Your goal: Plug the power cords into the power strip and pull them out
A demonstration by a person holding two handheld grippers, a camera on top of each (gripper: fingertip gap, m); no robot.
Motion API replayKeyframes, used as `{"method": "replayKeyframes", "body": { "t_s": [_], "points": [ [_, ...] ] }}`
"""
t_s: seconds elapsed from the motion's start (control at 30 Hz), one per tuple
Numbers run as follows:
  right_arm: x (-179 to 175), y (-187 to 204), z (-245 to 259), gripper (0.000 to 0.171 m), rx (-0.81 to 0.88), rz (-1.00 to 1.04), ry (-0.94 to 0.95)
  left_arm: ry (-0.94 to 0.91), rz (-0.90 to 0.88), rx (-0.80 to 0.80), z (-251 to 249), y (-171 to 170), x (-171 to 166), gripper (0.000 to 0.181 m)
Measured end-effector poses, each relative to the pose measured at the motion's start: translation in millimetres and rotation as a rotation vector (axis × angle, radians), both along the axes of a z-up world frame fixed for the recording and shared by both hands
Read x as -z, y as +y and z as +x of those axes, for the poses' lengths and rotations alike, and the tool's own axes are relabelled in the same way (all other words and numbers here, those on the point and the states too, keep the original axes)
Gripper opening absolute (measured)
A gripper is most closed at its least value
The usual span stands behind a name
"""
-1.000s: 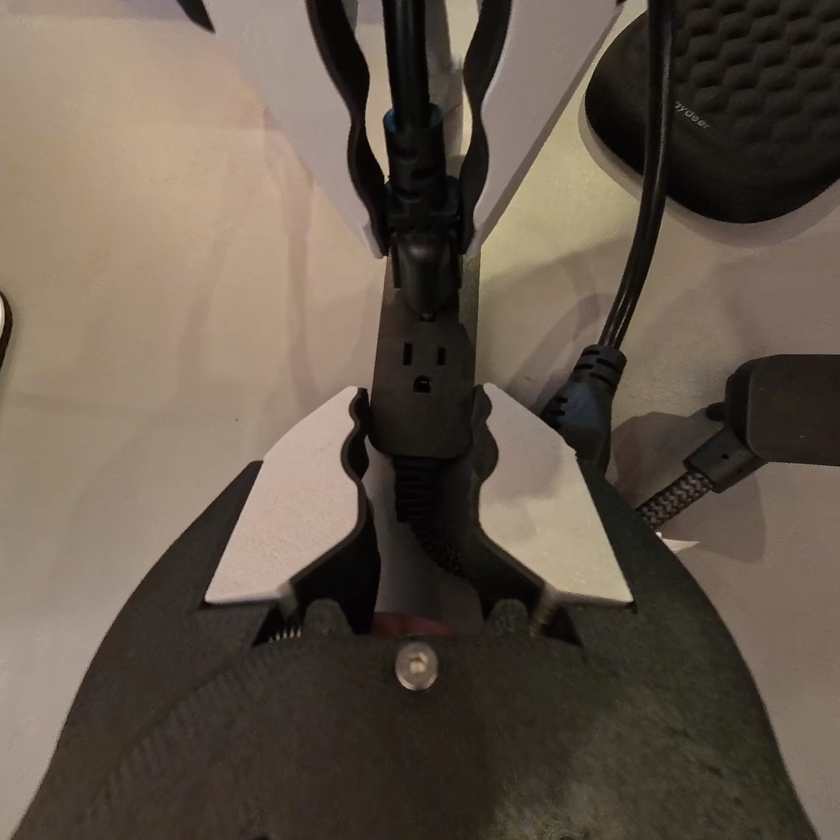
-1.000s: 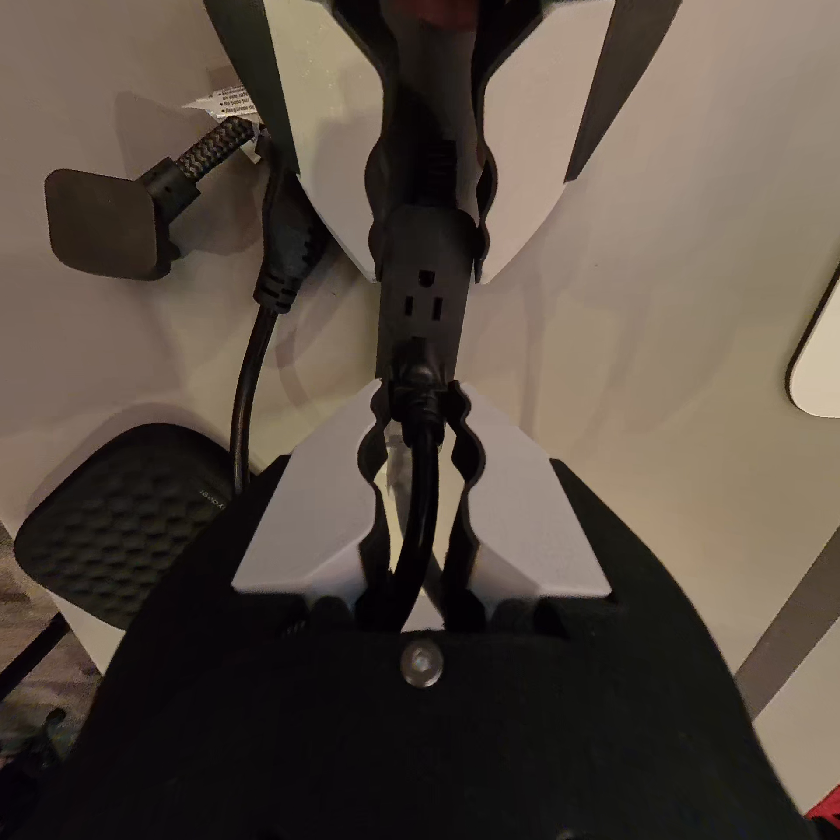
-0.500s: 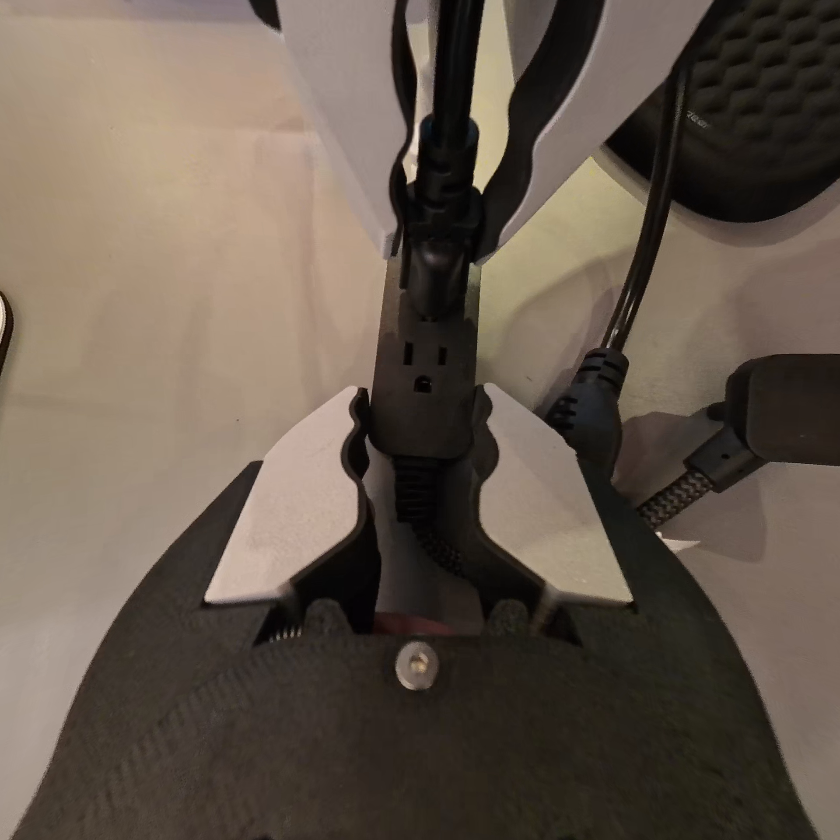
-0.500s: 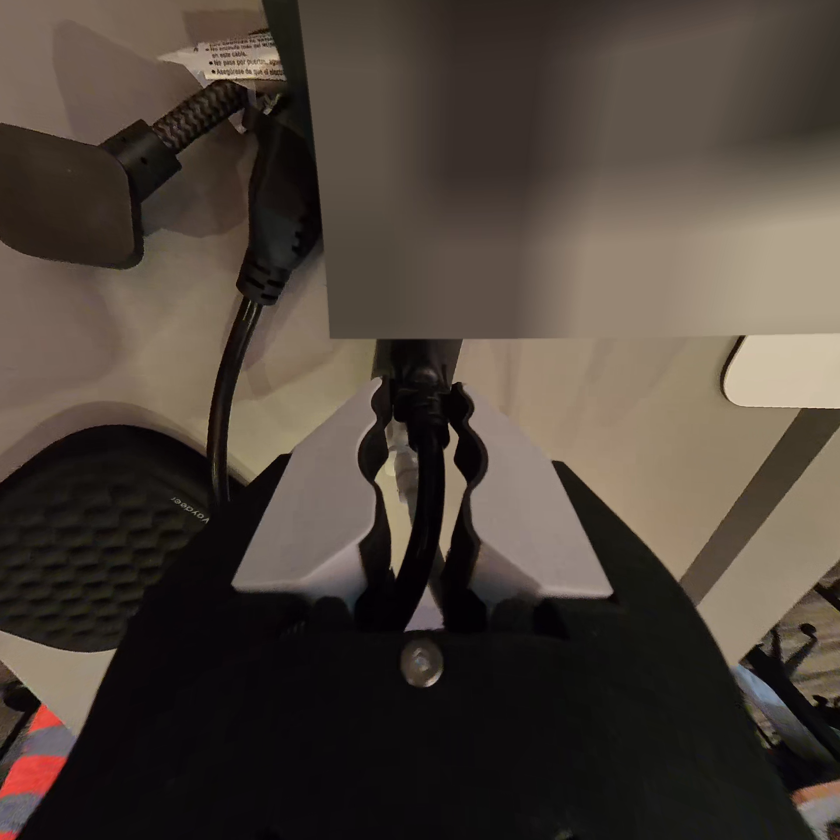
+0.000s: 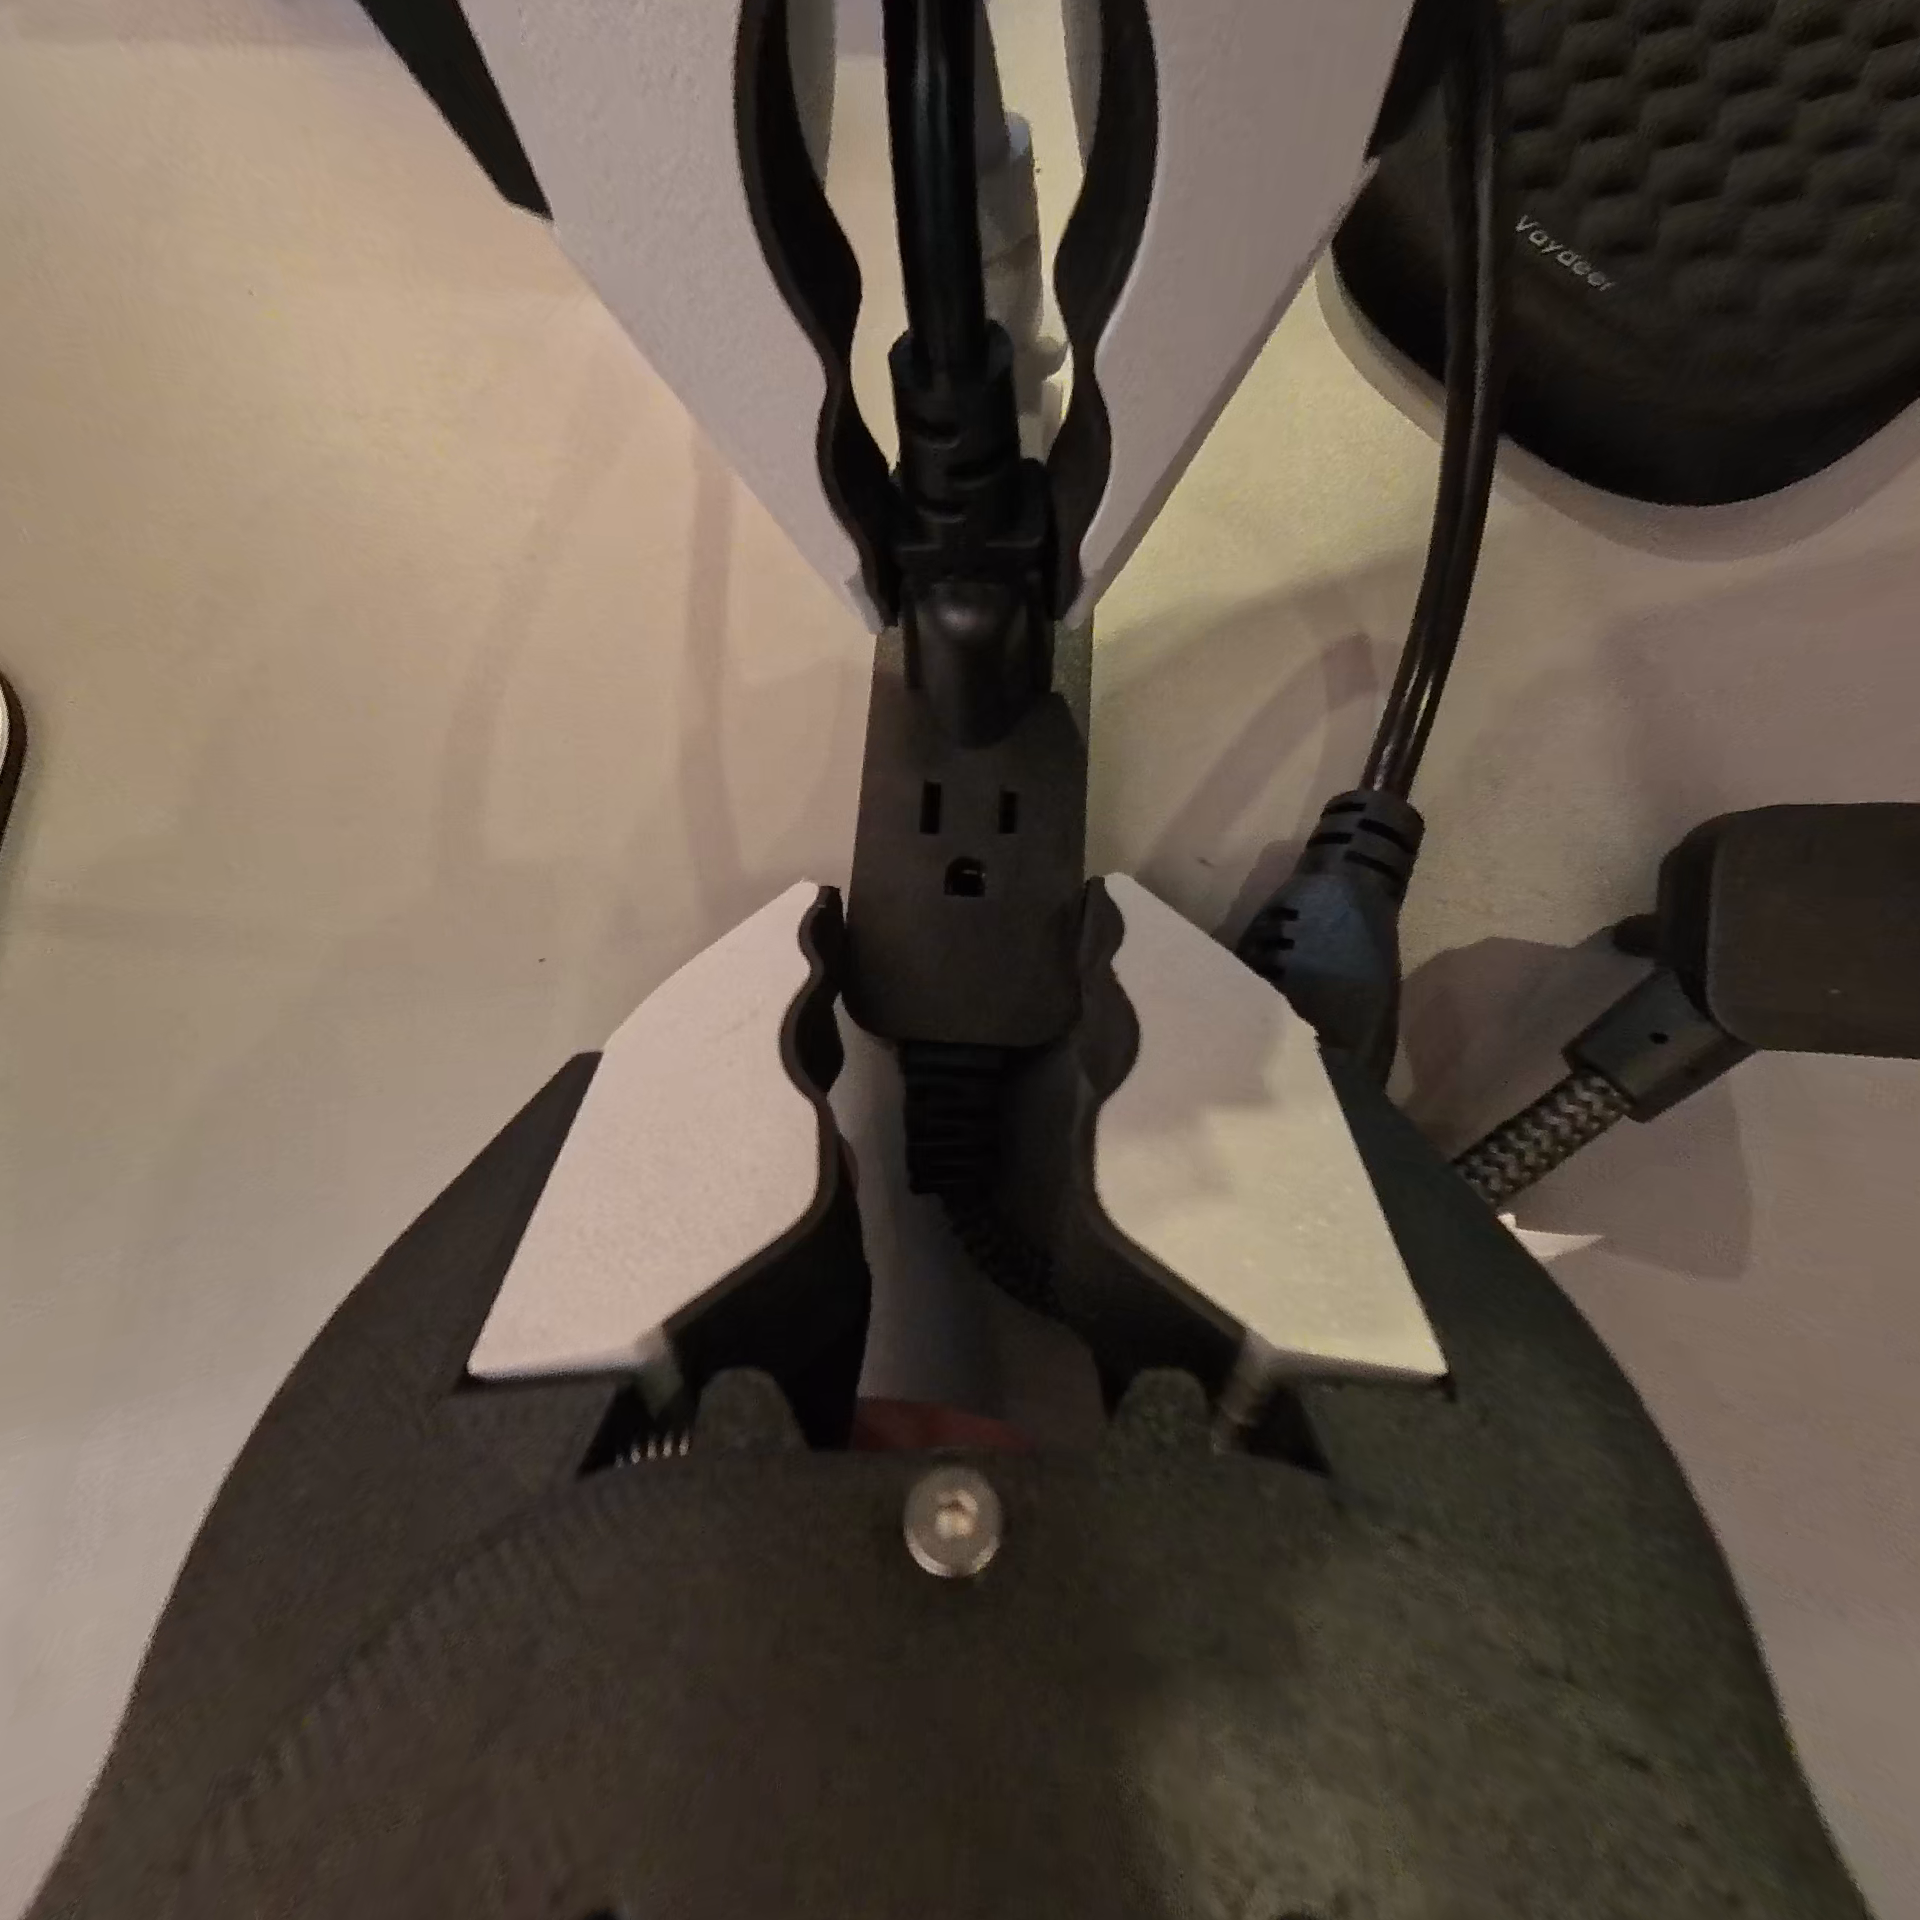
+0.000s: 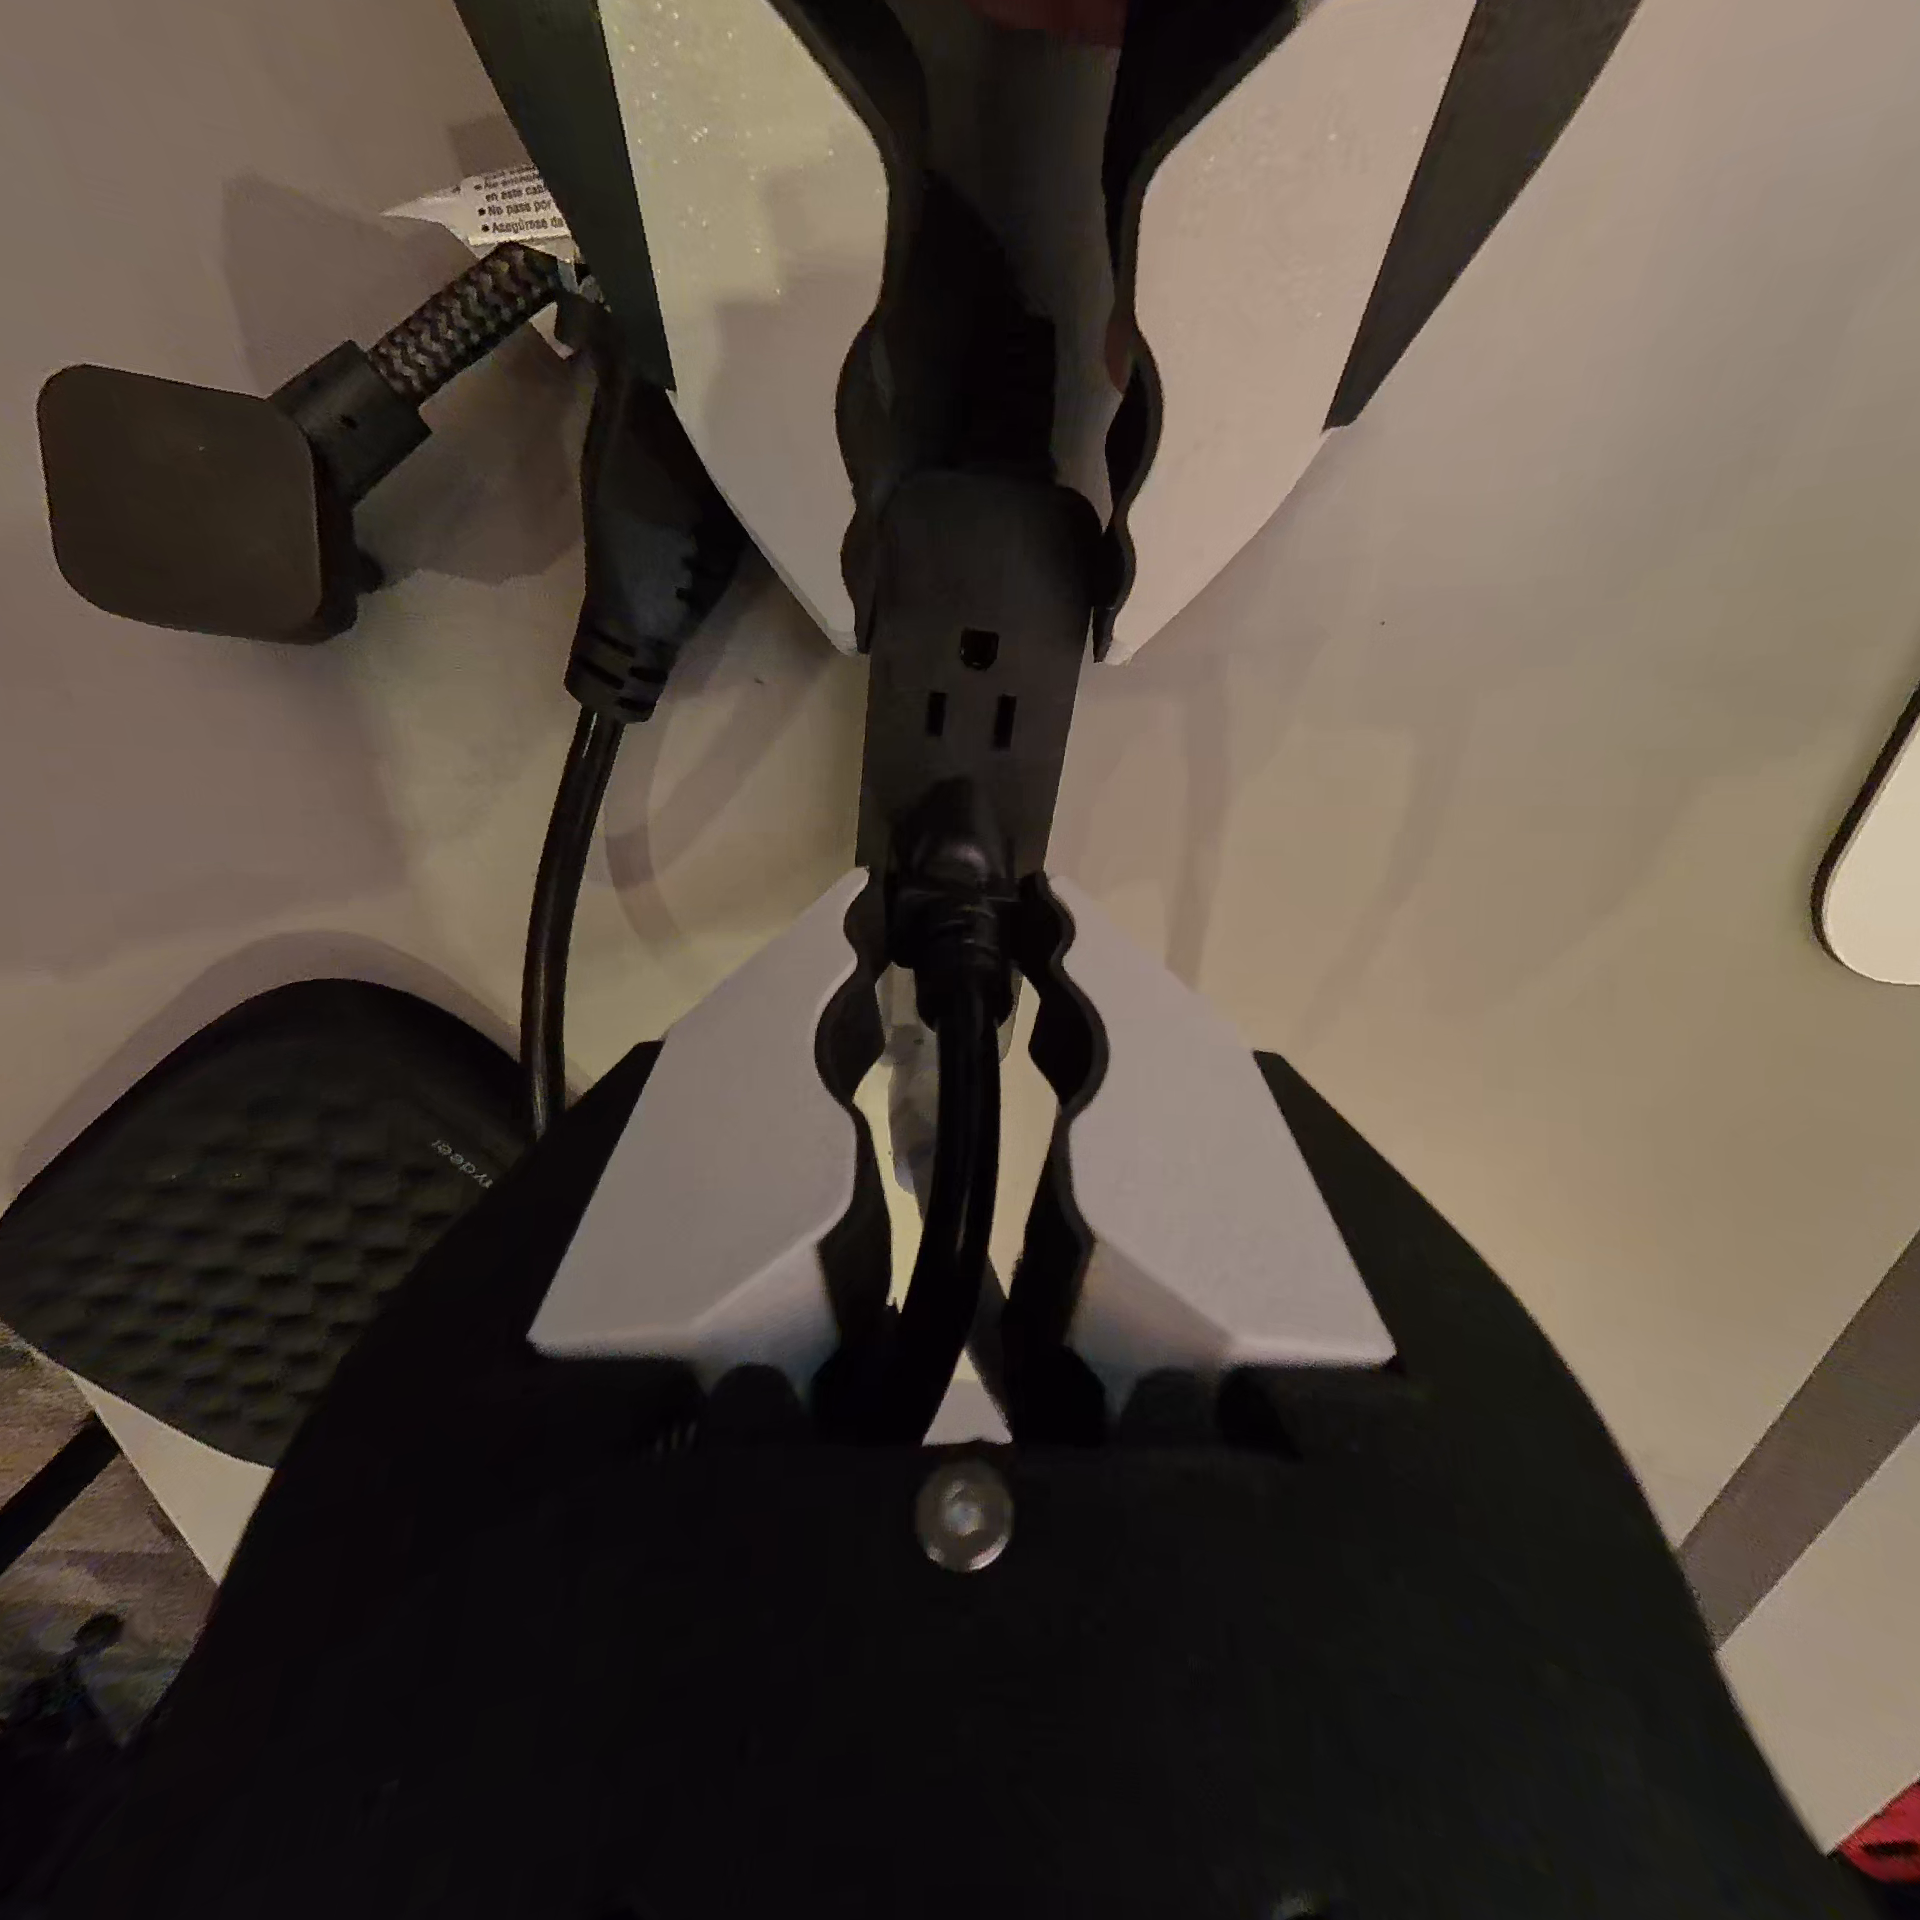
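Observation:
A small black power strip (image 5: 966, 831) lies on the white table. My left gripper (image 5: 961, 914) is shut on its near end, where its ribbed cord leaves. One empty outlet faces up. My right gripper (image 5: 966, 582) comes from the far side and is shut on a black plug (image 5: 961, 644) seated at the strip's far outlet. In the right wrist view my right gripper (image 6: 956, 894) grips that plug (image 6: 951, 862), its cord running back between the fingers, and the strip (image 6: 971, 686) lies beyond, held by the left gripper (image 6: 977, 623).
A second black plug (image 5: 1340, 935) with its cord lies just right of the strip. A flat black plug (image 5: 1787, 925) on a braided cable lies farther right. A black textured wrist pad (image 5: 1662, 229) sits at the table's far right. A white device (image 6: 1881, 862) lies at the other side. My right fingertips sit around 5 cm from my left ones.
The right gripper tilted up and sideways with the plug half a second ago, then came back level and in line with the strip. The left gripper and strip stayed put.

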State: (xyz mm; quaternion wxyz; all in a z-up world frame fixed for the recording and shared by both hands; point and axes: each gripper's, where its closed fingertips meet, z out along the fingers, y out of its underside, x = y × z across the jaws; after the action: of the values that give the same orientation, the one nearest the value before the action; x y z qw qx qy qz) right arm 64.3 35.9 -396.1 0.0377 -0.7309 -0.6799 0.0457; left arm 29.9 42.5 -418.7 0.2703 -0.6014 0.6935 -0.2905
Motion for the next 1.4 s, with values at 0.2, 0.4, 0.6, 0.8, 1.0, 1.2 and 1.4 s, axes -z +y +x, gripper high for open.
{"method": "replayKeyframes", "body": {
  "t_s": [0.2, 0.4, 0.6, 0.8, 1.0, 1.2, 1.4],
  "points": [
    [1, 0, -1, 0.022, 0.000, 0.002, 0.006, -0.002, 0.003, -0.004, 0, 0, 0, 0.043],
    [2, 0, -1, 0.023, -0.016, 0.047, 0.002, -0.002, 0.006, -0.003, 0, 0, 0, 0.043],
    [2, 1, -2, 0.024, -0.015, 0.104, -0.003, -0.004, 0.016, -0.005, 0, 1, 0, 0.043],
    [3, 2, -2, 0.025, -0.026, 0.166, -0.006, -0.007, 0.027, -0.011, 0, 1, 0, 0.043],
    [4, 3, -2, 0.026, -0.044, 0.177, -0.004, -0.005, 0.016, -0.014, 0, 1, 0, 0.044],
    [-5, 13, -1, 0.035, -0.052, 0.241, 0.008, -0.006, 0.037, -0.059, 2, 5, 0, 0.044],
    [-60, 18, -1, 0.041, 0.022, 0.364, 0.202, -0.003, 0.039, -0.166, 4, 11, 0, 0.043]
  ]
}}
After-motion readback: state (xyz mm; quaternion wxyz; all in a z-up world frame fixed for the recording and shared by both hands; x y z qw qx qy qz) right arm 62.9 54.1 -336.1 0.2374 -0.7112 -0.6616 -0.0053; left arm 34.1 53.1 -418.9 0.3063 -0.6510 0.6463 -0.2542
